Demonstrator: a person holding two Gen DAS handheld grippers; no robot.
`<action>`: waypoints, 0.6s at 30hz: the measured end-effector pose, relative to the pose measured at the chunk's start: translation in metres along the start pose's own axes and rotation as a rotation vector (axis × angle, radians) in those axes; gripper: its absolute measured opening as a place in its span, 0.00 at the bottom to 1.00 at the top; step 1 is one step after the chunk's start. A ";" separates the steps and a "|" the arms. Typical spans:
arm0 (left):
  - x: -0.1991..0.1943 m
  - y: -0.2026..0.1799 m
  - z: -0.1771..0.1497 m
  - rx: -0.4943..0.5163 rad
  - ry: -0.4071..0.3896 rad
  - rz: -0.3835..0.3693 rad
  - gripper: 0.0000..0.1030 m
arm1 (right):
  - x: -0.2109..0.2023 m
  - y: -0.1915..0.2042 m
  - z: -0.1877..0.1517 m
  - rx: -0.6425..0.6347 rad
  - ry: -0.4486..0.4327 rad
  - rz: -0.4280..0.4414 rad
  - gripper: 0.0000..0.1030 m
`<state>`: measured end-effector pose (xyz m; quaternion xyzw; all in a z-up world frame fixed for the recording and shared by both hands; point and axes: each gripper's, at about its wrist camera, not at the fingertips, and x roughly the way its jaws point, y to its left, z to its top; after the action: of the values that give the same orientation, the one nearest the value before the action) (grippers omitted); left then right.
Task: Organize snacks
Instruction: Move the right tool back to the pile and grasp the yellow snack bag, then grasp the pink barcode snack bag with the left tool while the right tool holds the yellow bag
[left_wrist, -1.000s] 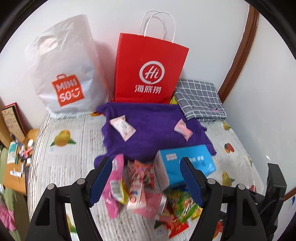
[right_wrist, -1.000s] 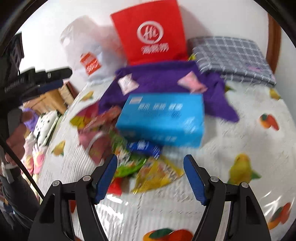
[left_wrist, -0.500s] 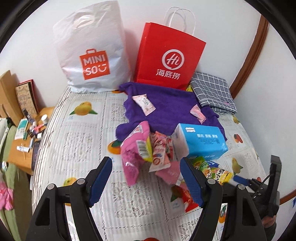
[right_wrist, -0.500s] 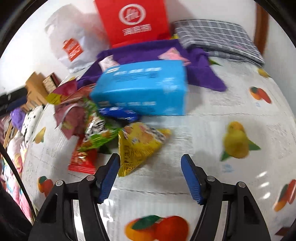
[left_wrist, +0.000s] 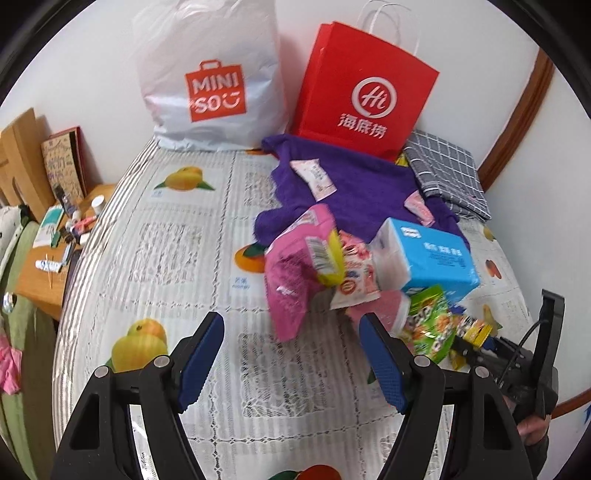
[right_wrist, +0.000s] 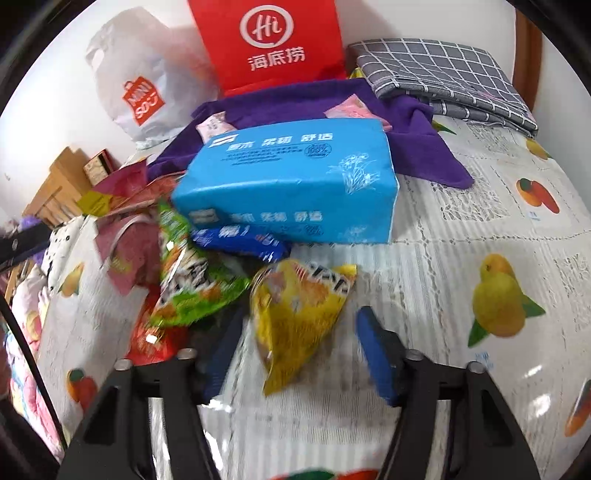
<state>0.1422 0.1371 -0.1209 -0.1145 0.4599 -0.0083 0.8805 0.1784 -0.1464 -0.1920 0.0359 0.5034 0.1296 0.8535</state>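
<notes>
A heap of snack packets lies on the fruit-print tablecloth (left_wrist: 184, 258): a pink bag (left_wrist: 295, 273), a green bag (right_wrist: 188, 284), a yellow bag (right_wrist: 295, 317), a red packet (right_wrist: 155, 339) and a dark blue packet (right_wrist: 240, 240). A blue tissue pack (right_wrist: 291, 184) rests against the heap. My left gripper (left_wrist: 291, 365) is open and empty, held back from the pink bag. My right gripper (right_wrist: 299, 354) is open, its jaws on either side of the yellow bag's lower end; it also shows in the left wrist view (left_wrist: 480, 347).
A red paper bag (left_wrist: 365, 96) and a white Miniso bag (left_wrist: 210, 81) stand against the back wall. A purple cloth (left_wrist: 354, 195) holds two small pink sachets. A folded grey checked cloth (left_wrist: 447, 173) lies at back right. A cluttered wooden side table (left_wrist: 48, 251) is at left.
My left gripper has pulled back and to the left, away from the heap. My right gripper has moved forward and down until its jaws flank the yellow bag.
</notes>
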 end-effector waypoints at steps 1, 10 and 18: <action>0.002 0.003 -0.001 -0.005 0.005 0.002 0.72 | 0.002 -0.001 0.002 0.004 -0.003 -0.003 0.53; 0.019 0.014 -0.001 -0.030 0.012 -0.015 0.72 | -0.001 -0.013 0.005 -0.040 -0.050 -0.020 0.45; 0.035 -0.009 0.024 -0.016 -0.014 -0.081 0.72 | -0.014 -0.048 -0.010 -0.015 -0.098 -0.054 0.45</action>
<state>0.1825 0.1290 -0.1339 -0.1400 0.4489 -0.0395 0.8816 0.1728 -0.1971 -0.1944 0.0224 0.4610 0.1084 0.8805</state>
